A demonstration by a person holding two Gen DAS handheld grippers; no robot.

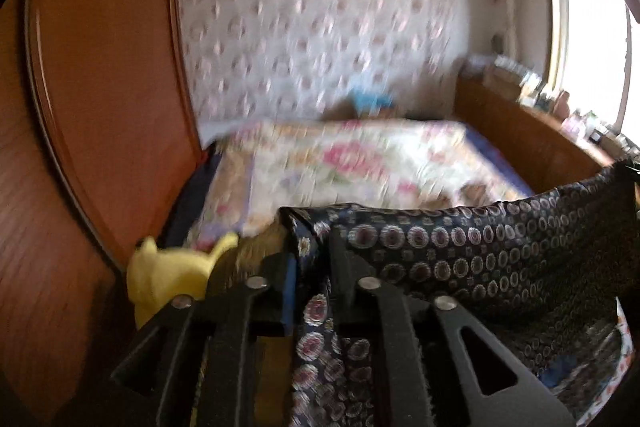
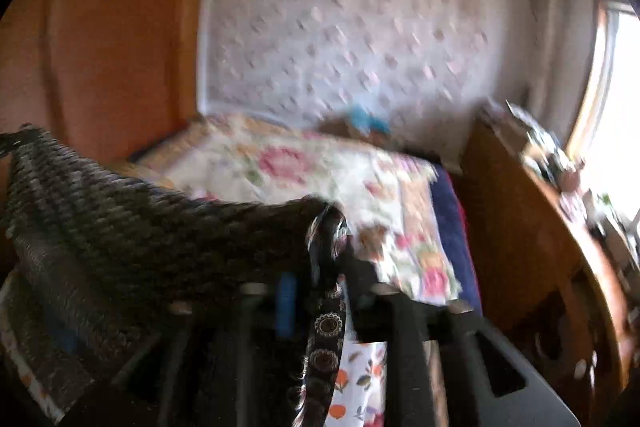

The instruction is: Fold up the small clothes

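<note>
A dark navy cloth with rows of circle medallions (image 1: 460,247) hangs stretched in the air between my two grippers. My left gripper (image 1: 312,267) is shut on its left corner, and the fabric runs right toward the frame edge. In the right wrist view the same cloth (image 2: 140,235) spreads to the left, and my right gripper (image 2: 320,267) is shut on its other corner, with a strip of hem hanging down between the fingers. Both views are blurred by motion.
A bed with a floral quilt (image 1: 340,163) lies ahead and below, also in the right wrist view (image 2: 312,171). A yellow plush toy (image 1: 168,275) sits by the orange wooden wardrobe (image 1: 100,87). A cluttered wooden dresser (image 2: 540,207) stands right, by the window.
</note>
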